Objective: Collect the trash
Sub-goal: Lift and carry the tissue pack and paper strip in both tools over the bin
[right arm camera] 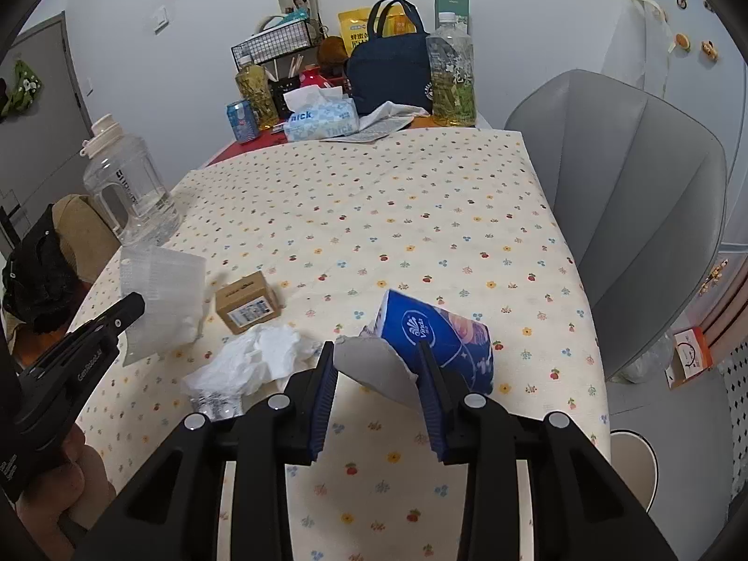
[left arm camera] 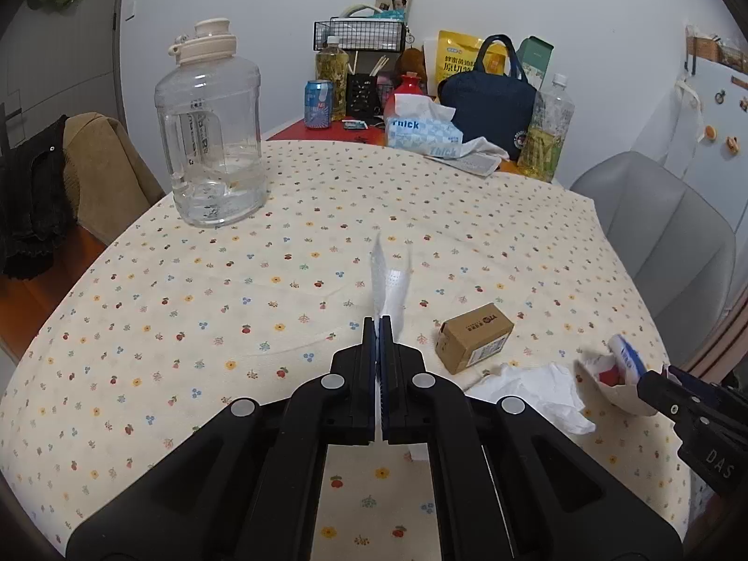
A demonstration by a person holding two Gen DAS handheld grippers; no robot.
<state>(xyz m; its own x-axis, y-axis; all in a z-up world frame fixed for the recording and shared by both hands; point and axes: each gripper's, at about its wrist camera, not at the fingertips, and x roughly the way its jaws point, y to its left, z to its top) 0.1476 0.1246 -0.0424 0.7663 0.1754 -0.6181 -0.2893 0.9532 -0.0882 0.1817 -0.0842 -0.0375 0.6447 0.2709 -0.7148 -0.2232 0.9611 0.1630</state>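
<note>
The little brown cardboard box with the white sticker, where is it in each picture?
Left wrist view: the little brown cardboard box lies lower right of middle, beside the crumpled white tissue.
Right wrist view: the same box lies left of middle, just above that tissue.
Shared landmark: the big clear plastic water jug with the cream lid, standing near the table's left edge in both.

The left tool [left arm camera: 379, 327] is clamped on a clear bag [left arm camera: 390, 280] standing upright above the tabletop [left arm camera: 210, 290]. Right of it lie a box [left arm camera: 474, 336] and crumpled tissue [left arm camera: 537, 390]; the right tool [left arm camera: 654, 385] grips a wrapper [left arm camera: 617, 369].
</note>
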